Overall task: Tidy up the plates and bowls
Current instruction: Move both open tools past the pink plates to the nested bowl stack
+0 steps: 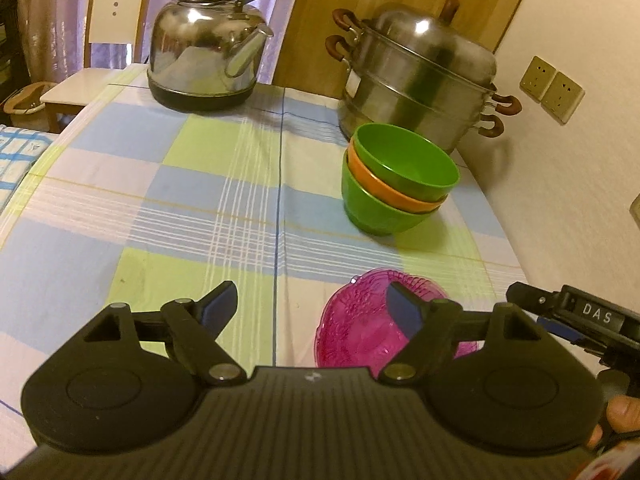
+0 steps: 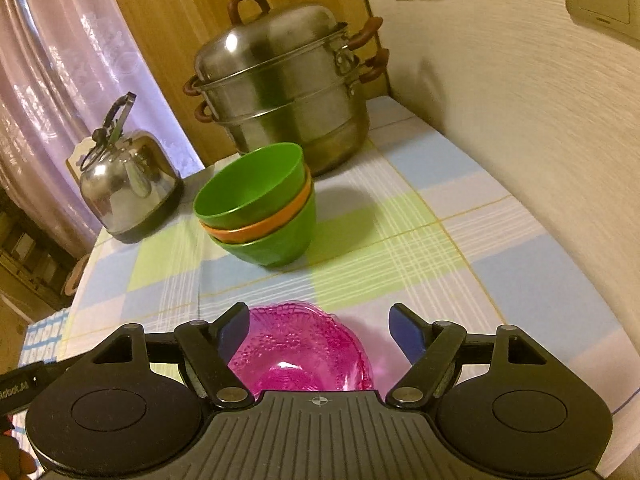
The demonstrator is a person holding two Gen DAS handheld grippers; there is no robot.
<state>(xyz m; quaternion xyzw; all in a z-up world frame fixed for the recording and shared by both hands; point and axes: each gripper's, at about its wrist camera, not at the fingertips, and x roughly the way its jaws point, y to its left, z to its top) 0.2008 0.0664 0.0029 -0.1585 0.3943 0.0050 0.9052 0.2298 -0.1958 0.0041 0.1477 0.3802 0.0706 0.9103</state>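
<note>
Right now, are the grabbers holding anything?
No, nothing. The left gripper and the right gripper both have open jaws; the pink bowl just sits on the table below them.

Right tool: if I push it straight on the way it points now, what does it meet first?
Most likely the pink glass dish, which lies low between the open fingers of the right tool. The stacked bowls stand farther on. Depth is hard to judge in this fisheye view.
</note>
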